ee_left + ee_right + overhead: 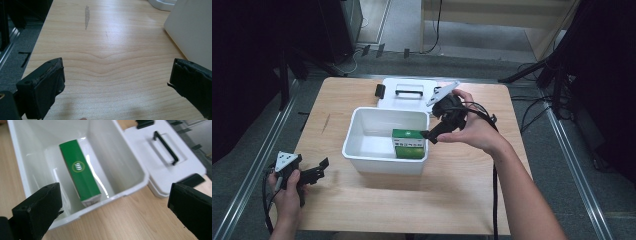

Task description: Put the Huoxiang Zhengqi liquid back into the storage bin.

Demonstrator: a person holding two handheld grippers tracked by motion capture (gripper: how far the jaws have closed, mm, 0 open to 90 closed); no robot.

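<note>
Now the right gripper [432, 136] hangs over the right-hand edge of the white bin [362, 152], its jaws spread wide with nothing between them. The green box [80, 175] lies just below and ahead of them on the floor of the bin, flat along the wall nearest that gripper, free of the pads.

My main worry is the rim: the lower jaw sits close above it, so a careless pull back could catch the lip and drag or tip the light bin across the table [452, 195]. The cable trailing from that gripper over the wrist could also snag the bin's corner. If the lid is to go on next, the box looks low enough to clear it, though it lies tight to the wall, and a bump to the bin would slide it.

Beyond the right gripper, just past the bin, the white lid [172, 165] lies flat with its black handle up and a black latch at its edge. The bin holds the green box and nothing else that I can see.

Well off to the other side, the left gripper [314, 170] rests near the table's edge, jaws apart over bare wood, the bin's outer wall just beside its right jaw.
</note>
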